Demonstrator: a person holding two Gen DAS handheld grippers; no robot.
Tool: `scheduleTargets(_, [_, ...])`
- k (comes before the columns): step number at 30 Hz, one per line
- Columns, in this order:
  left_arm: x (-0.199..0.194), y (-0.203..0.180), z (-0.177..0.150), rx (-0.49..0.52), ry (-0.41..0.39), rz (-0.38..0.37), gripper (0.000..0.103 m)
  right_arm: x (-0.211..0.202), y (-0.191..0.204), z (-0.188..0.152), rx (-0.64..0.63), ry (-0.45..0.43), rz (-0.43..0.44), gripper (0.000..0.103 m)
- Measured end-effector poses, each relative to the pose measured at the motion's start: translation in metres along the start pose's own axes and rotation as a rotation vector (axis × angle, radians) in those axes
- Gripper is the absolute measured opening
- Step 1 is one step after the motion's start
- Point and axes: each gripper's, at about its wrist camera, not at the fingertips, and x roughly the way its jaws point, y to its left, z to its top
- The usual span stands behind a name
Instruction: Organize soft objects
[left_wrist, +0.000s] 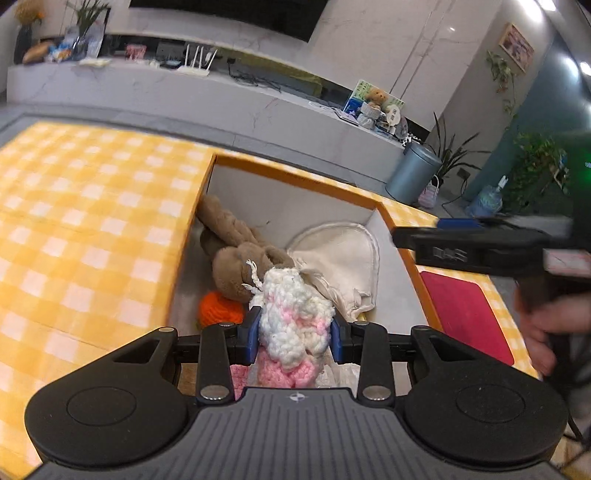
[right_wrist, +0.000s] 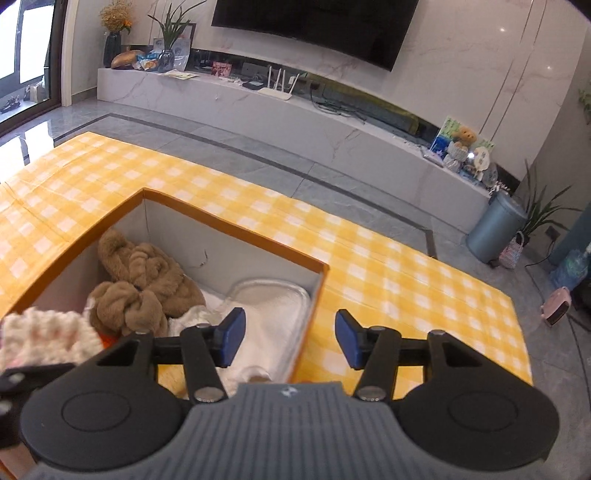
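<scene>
Knitted toy clamped in left gripper; right gripper apart over gingham table.

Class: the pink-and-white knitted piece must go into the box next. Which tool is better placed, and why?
Left tool: it grips the knitted piece above the box. Right tool is open, empty.

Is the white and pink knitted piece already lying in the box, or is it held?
Held. The left tongs clamp the knitted piece between both blue pads, above the box interior.
</scene>
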Motion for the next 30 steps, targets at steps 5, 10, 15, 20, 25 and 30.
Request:
scheduleTargets(5, [-0.013, -0.007, 0.001, 0.022, -0.136, 0.123, 0.091, -0.011, -0.010, -0.010, 0.045, -0.004, 0.023, 0.059])
scheduleTargets(10, [-0.035, -0.016, 0.011, 0.038, -0.152, 0.151, 0.092, -0.032, -0.019, -0.017, 0.115, -0.047, 0.036, 0.059])
scheduleTargets(15, [-0.056, -0.035, 0.013, 0.099, -0.246, 0.149, 0.093, -0.061, -0.034, -0.037, 0.254, -0.112, 0.018, 0.076])
scheduleTargets(20, [-0.065, -0.072, 0.006, 0.260, -0.358, 0.146, 0.097, -0.084, -0.047, -0.066, 0.362, -0.168, -0.045, 0.093])
scheduleTargets(25, [-0.063, -0.114, -0.009, 0.387, -0.484, 0.266, 0.103, -0.097, -0.047, -0.091, 0.334, -0.240, 0.000, 0.093])
scheduleTargets(30, [-0.059, -0.130, -0.017, 0.357, -0.543, 0.296, 0.103, -0.093, -0.044, -0.103, 0.309, -0.236, -0.002, 0.093])
